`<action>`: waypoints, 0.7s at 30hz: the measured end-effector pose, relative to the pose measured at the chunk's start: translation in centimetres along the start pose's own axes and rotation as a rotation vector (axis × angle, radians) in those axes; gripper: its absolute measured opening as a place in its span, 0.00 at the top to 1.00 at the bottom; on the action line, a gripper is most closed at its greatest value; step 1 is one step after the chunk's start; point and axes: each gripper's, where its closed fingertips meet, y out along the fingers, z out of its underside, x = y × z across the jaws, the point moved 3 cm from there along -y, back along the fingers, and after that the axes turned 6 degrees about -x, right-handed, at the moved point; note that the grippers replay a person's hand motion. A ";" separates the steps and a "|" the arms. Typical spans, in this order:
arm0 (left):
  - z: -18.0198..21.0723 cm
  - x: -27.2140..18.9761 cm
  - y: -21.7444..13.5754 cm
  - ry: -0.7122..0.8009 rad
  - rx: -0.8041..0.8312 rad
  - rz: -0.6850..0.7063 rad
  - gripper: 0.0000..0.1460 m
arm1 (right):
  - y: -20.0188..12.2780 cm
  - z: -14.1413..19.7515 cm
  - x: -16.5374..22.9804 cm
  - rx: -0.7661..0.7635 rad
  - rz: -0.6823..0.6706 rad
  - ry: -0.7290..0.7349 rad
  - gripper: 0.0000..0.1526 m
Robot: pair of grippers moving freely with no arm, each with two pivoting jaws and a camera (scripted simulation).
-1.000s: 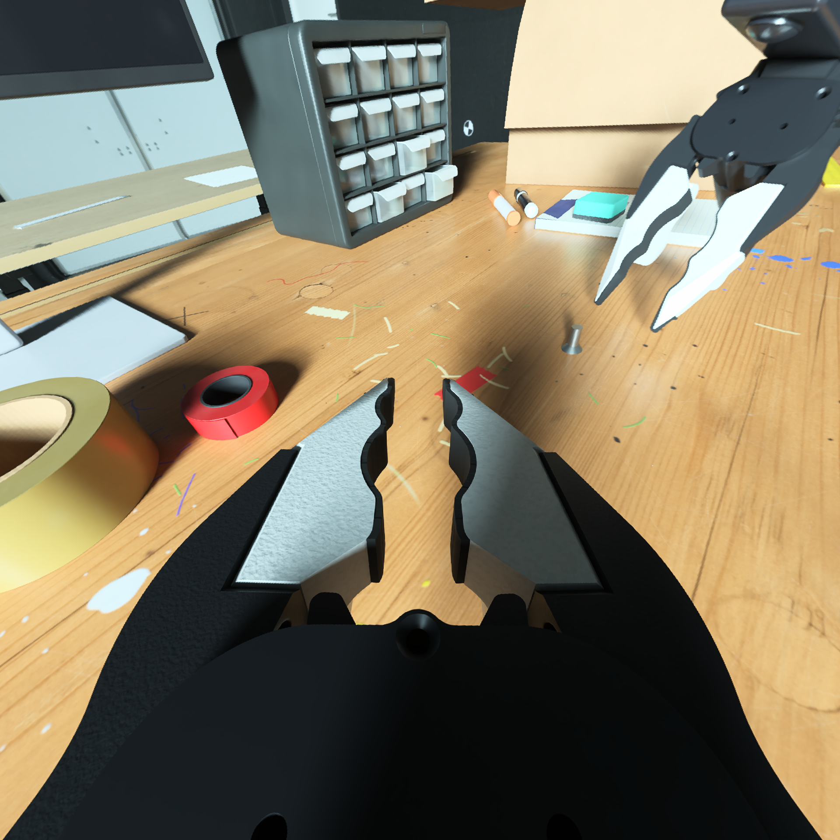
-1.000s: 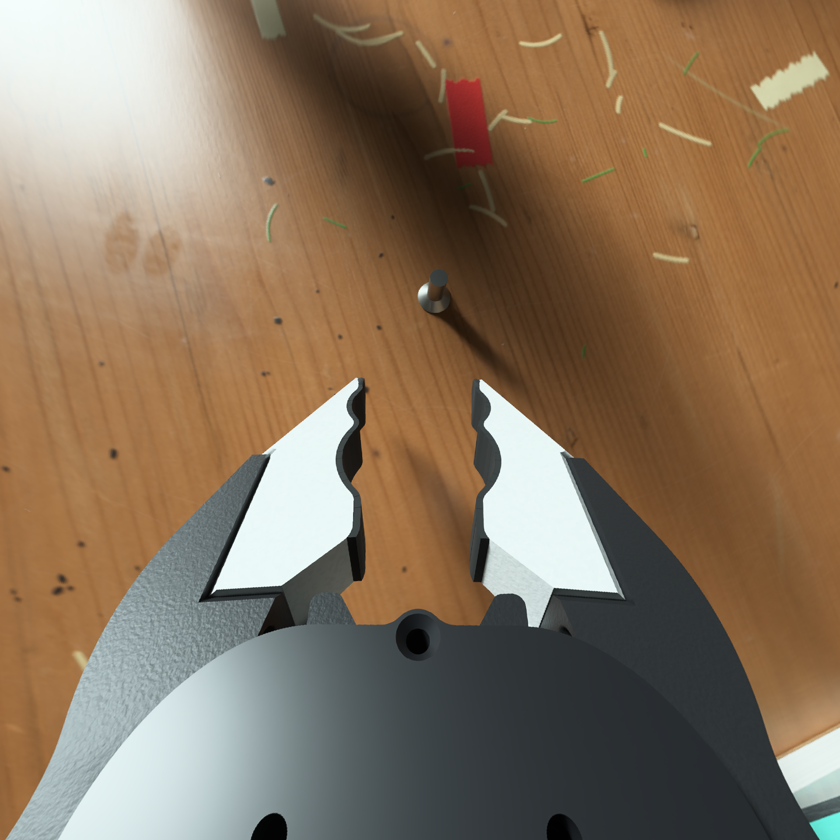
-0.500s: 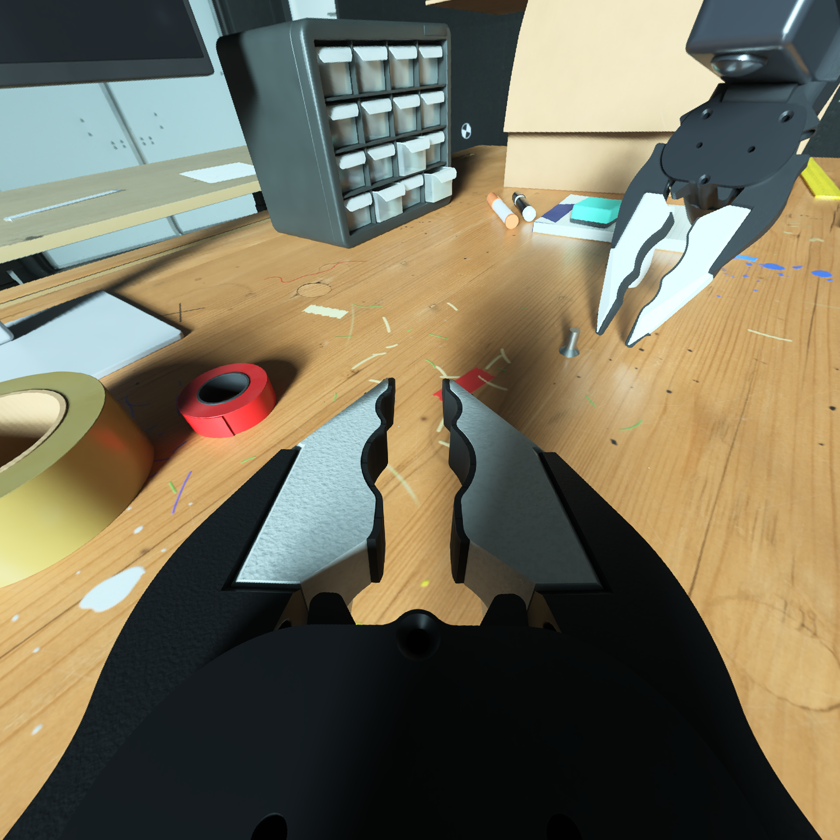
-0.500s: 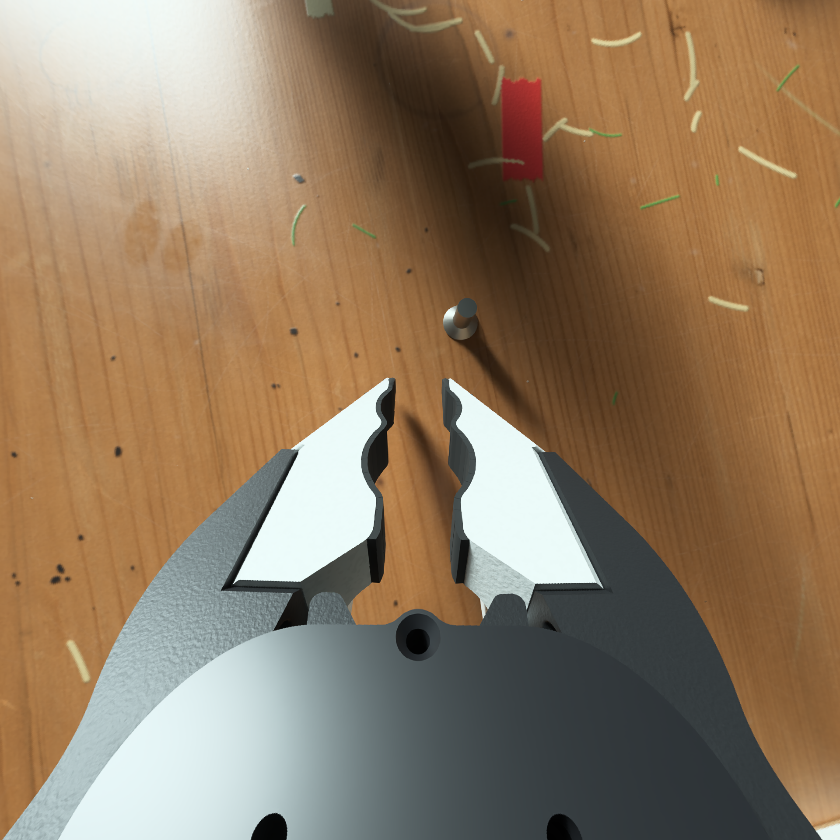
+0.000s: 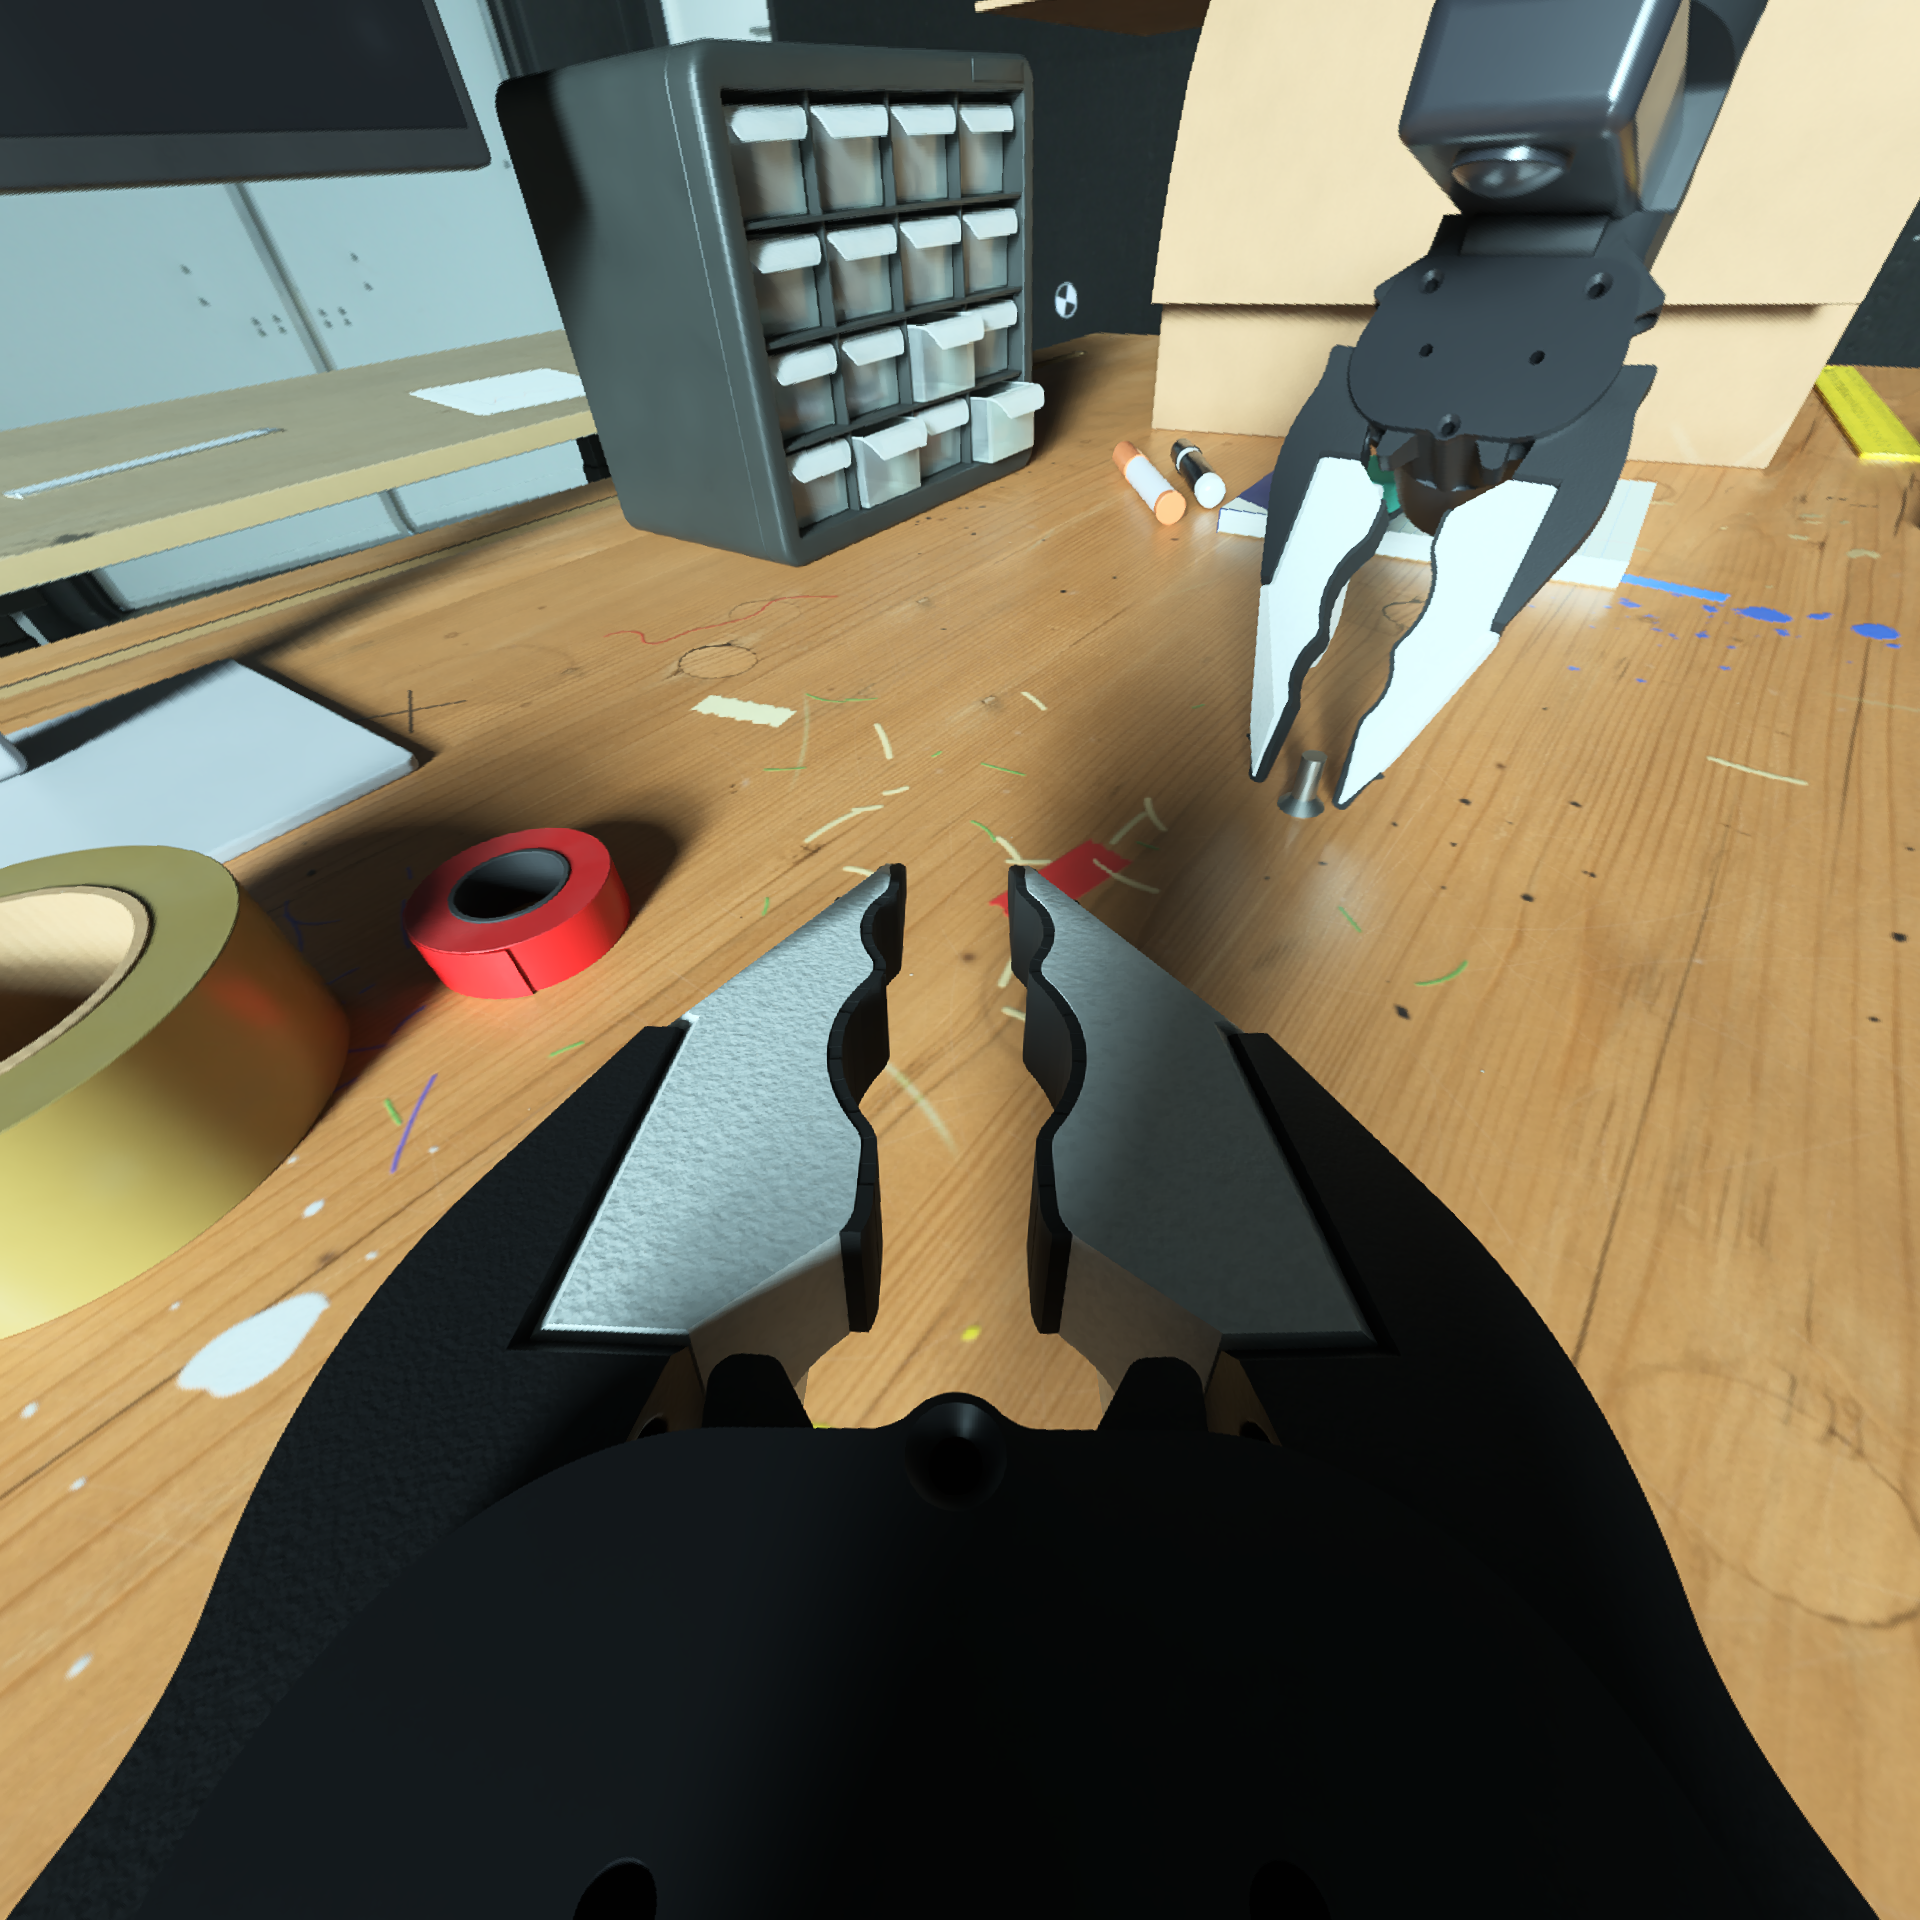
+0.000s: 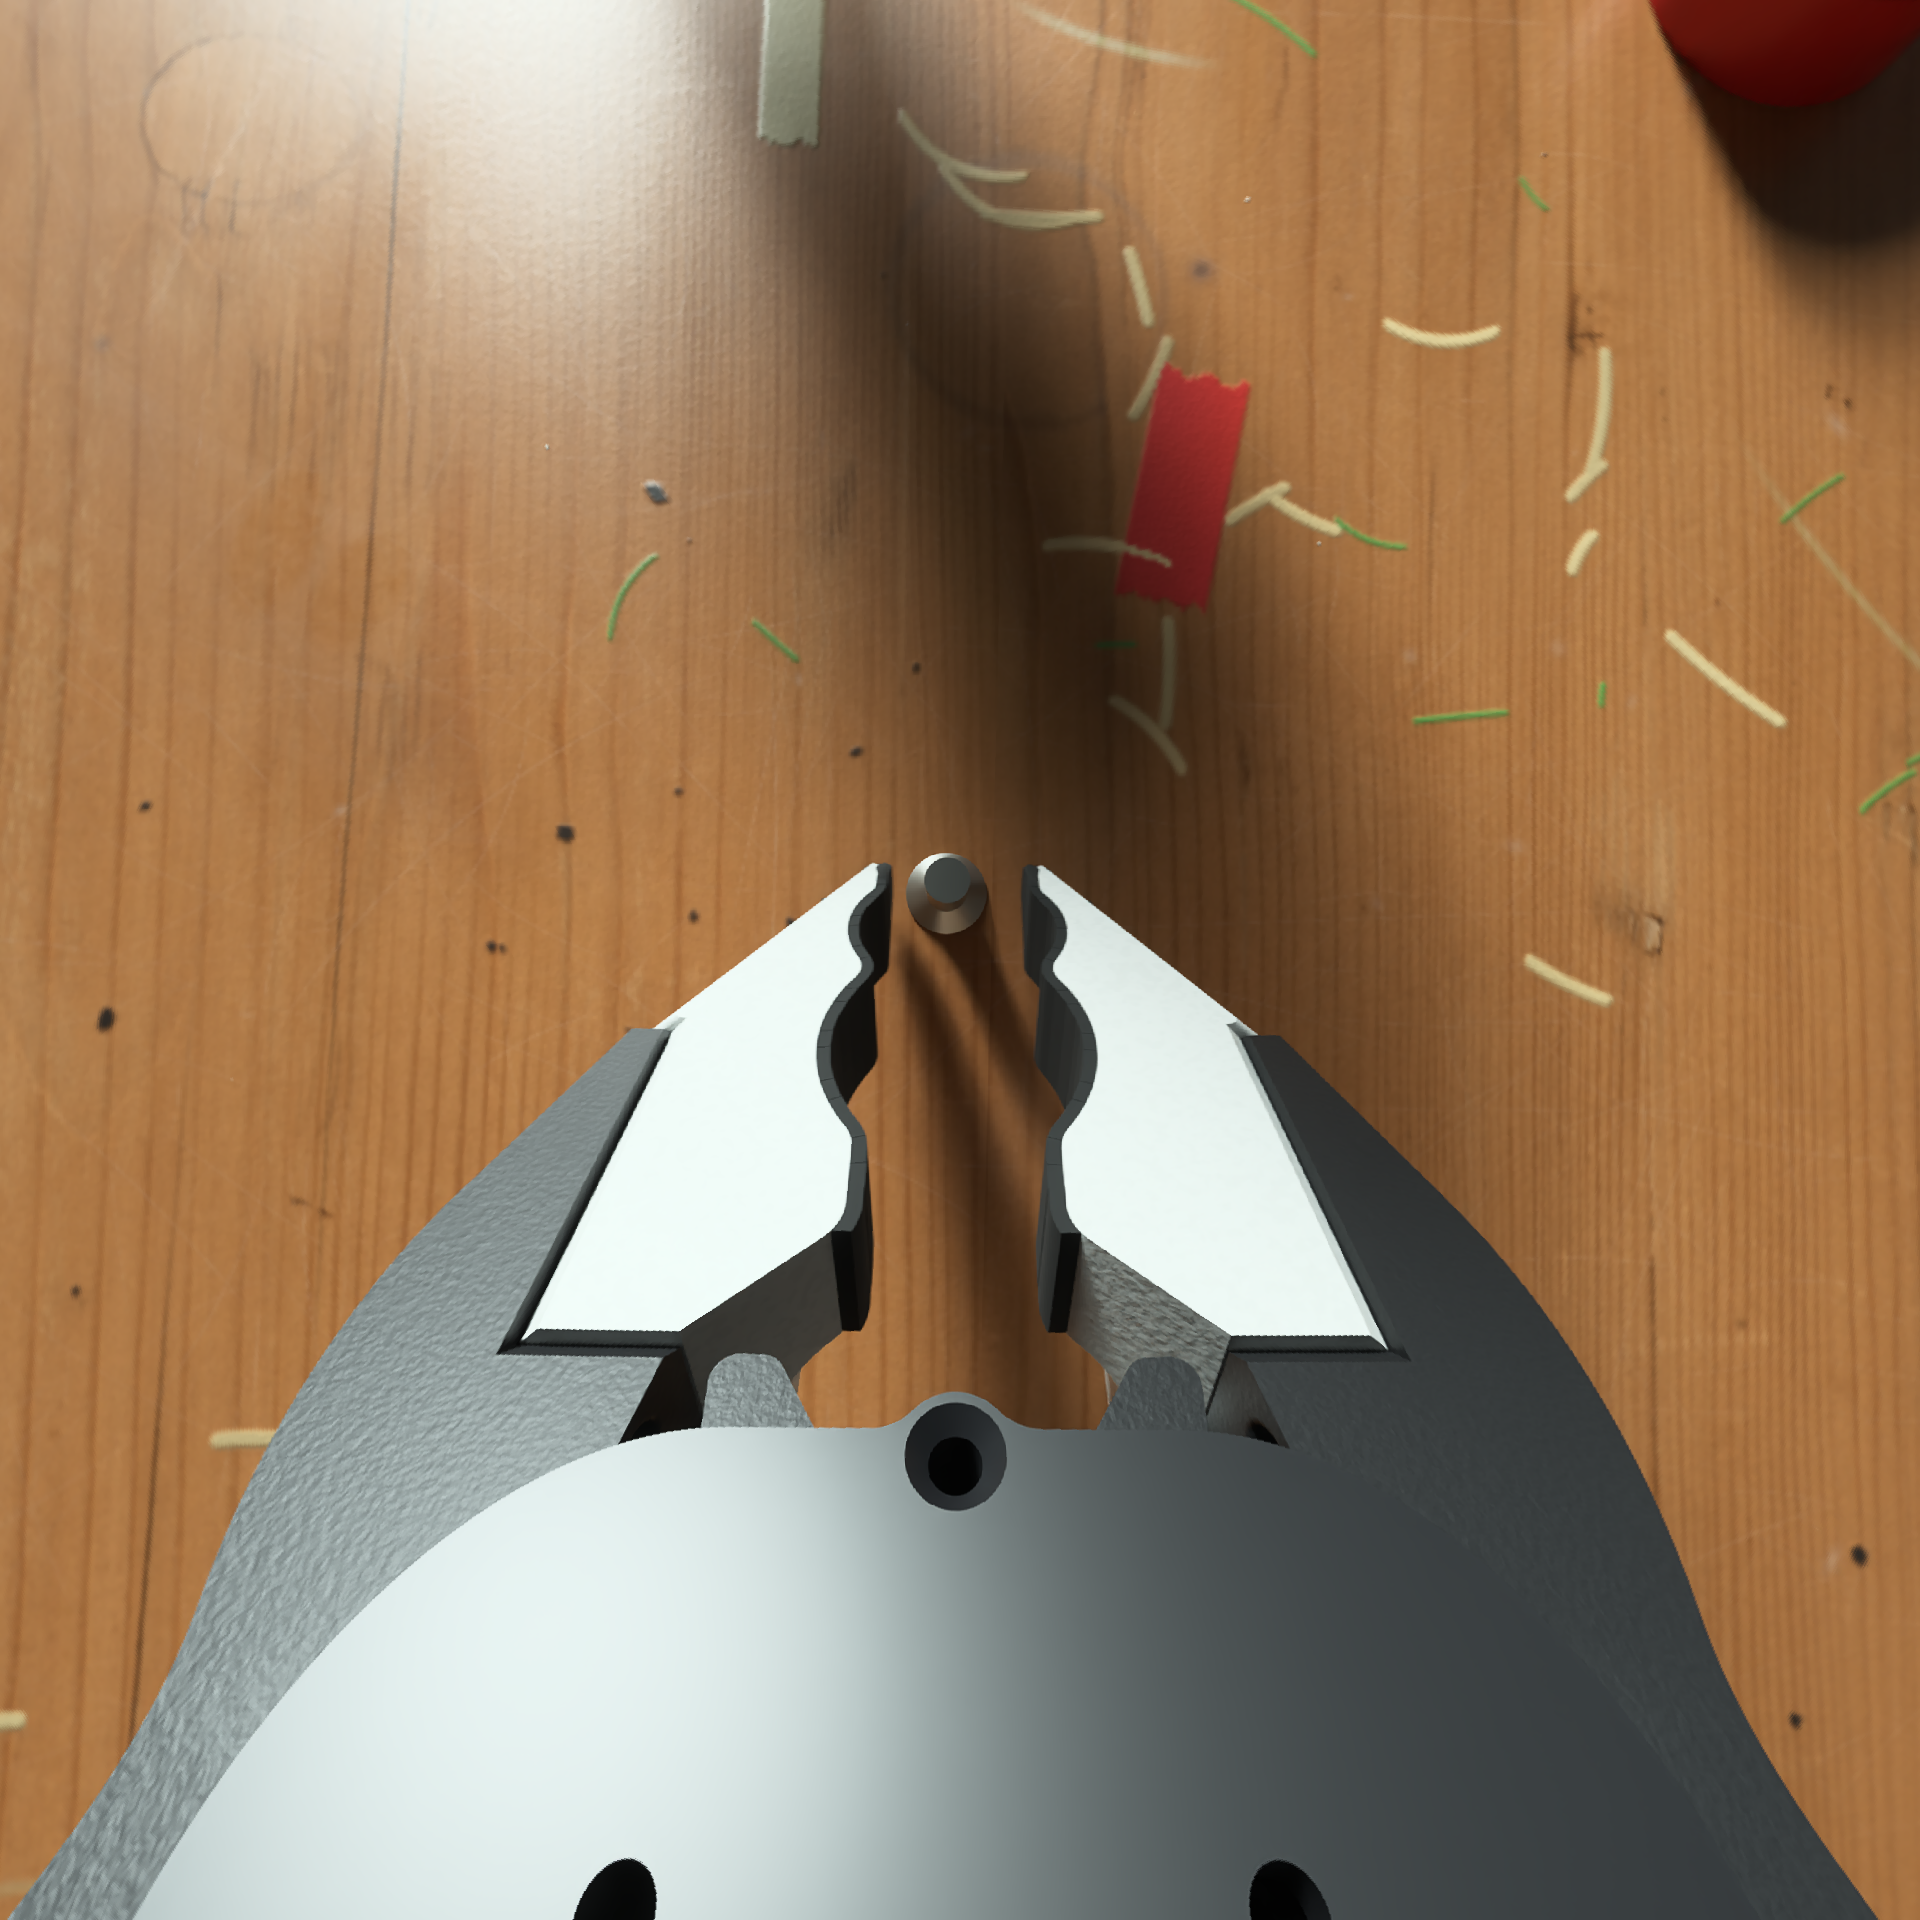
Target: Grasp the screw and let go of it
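Observation:
A small grey screw (image 6: pixel 945 894) stands head-down on the wooden bench, also in the left wrist view (image 5: pixel 1305 787). My right gripper (image 6: pixel 956 883) points down at it, open, with one fingertip on each side of the screw and a small gap to both; from the left wrist view it (image 5: pixel 1307 792) straddles the screw close above the bench. My left gripper (image 5: pixel 956 883) is open and empty, low over the bench, well short of the screw and to its left.
A red tape roll (image 5: pixel 517 910) and a big yellow tape roll (image 5: pixel 135 1049) lie at left. A grey drawer cabinet (image 5: pixel 821 281), two markers (image 5: pixel 1169 483), a cardboard box (image 5: pixel 1299 208) stand behind. A red tape scrap (image 6: pixel 1184 486) lies beyond the screw.
My right gripper has come down and forward, so the screw is now between its fingertips. Its jaws narrowed, then widened a little. The left gripper has barely moved.

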 end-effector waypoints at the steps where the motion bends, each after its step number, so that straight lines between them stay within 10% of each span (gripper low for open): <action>1: 0.0 0.0 0.0 -0.002 0.001 0.002 0.87 | 0.1 0.0 0.0 0.010 -0.010 -0.013 0.87; 21: 0.1 -0.2 0.1 0.015 0.007 0.007 0.88 | -2.1 2.1 3.5 0.022 0.228 0.341 0.95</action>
